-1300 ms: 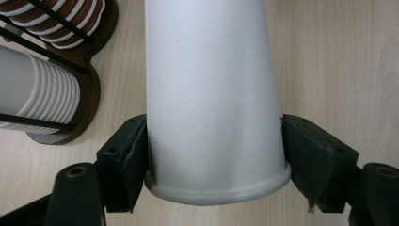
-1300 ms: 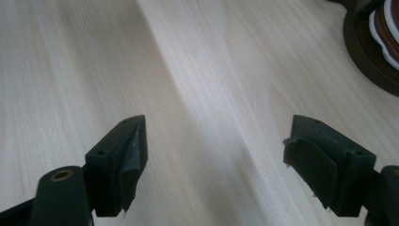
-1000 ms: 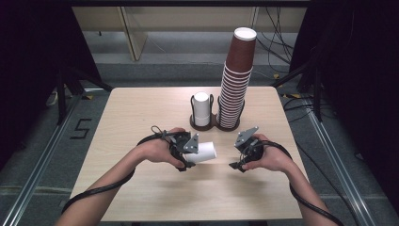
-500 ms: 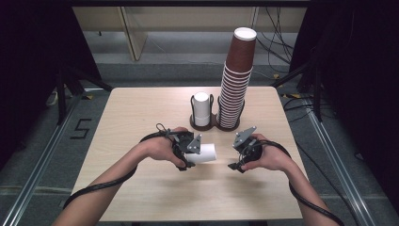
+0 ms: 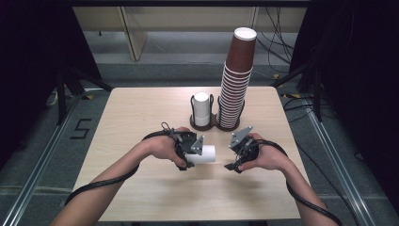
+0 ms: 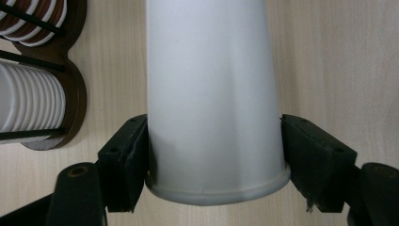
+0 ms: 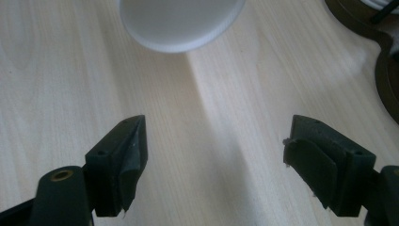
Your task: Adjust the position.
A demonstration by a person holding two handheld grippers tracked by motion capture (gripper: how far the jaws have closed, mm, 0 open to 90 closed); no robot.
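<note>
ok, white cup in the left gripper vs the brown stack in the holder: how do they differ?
The white cup is a single cup; the brown stack is many nested cups. The white cup lies sideways, clamped between the left gripper fingers; the brown stack stands upright in the holder, with nothing gripping it. White against dark brown outside. Both are tapered paper cups with white rims.

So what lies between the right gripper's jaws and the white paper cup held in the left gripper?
Only bare light wooden table: in the right gripper view, the right gripper stands open and empty, short of the white paper cup that the left gripper clamps.
</note>
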